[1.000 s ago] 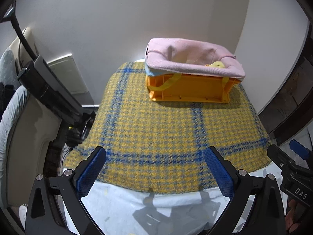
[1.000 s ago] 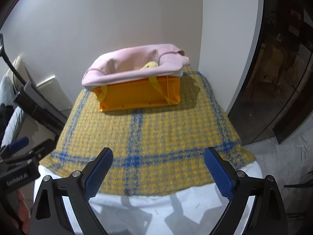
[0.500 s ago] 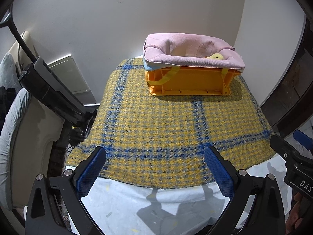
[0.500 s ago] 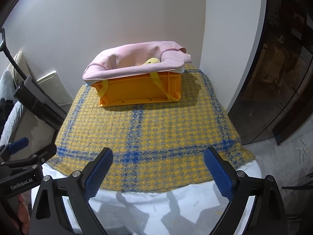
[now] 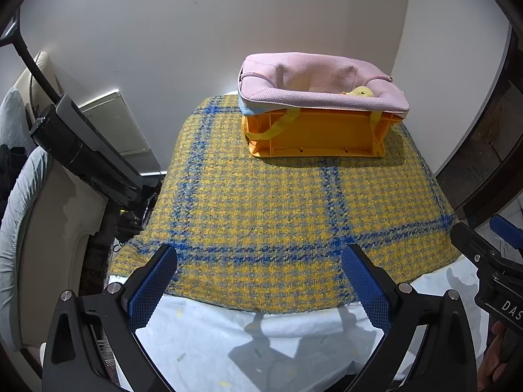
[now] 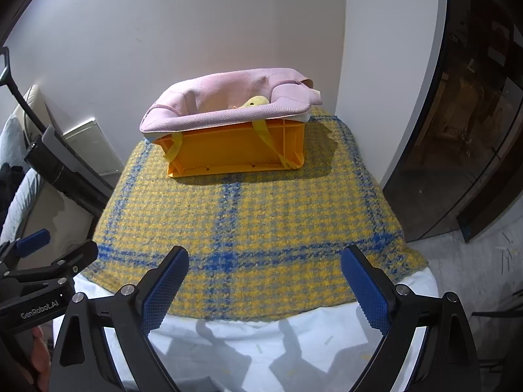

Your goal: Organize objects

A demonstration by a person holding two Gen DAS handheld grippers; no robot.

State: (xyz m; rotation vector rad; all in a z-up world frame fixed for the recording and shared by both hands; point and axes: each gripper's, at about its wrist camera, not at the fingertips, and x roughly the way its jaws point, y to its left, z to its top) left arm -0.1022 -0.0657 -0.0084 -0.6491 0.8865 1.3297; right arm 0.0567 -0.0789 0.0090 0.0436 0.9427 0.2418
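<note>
With both tools angled down over the near edge of the table, nothing sits between either pair of fingers. Left gripper [image 5: 260,281]: blue pads [image 5: 152,289] spread wide at the bottom of the left wrist view, released, empty. Right gripper [image 6: 264,282]: same story at the bottom of the right wrist view, jaws wide apart, gripping nothing. Each tool shows in the other's view: the right one at the lower right edge of the left view, the left one at the lower left edge of the right view, a bit of a hand under each.

Directly below the pads: white sheet [image 5: 209,343], gripper shadows on it. Next up the frame, a yellow-and-blue plaid blanket [image 6: 248,228] covers most of the tabletop, bare in the middle.

Far end, upper centre of both views: orange plastic crate [image 6: 235,150] standing on the blanket, near the wall corner. A pink fabric bag [image 6: 225,101] sits in it as a liner, rim folded out over the crate top, yellow straps [image 6: 264,135] hanging down the crate's front face. Small yellow soft toy [image 6: 256,101] peeks above the bag rim, right of centre; most of it is hidden.

Behind: plain white wall [image 5: 196,32]. Left edge: black stand [image 5: 85,153] and a pale chair. Right edge: dark glass door [image 6: 464,114].
</note>
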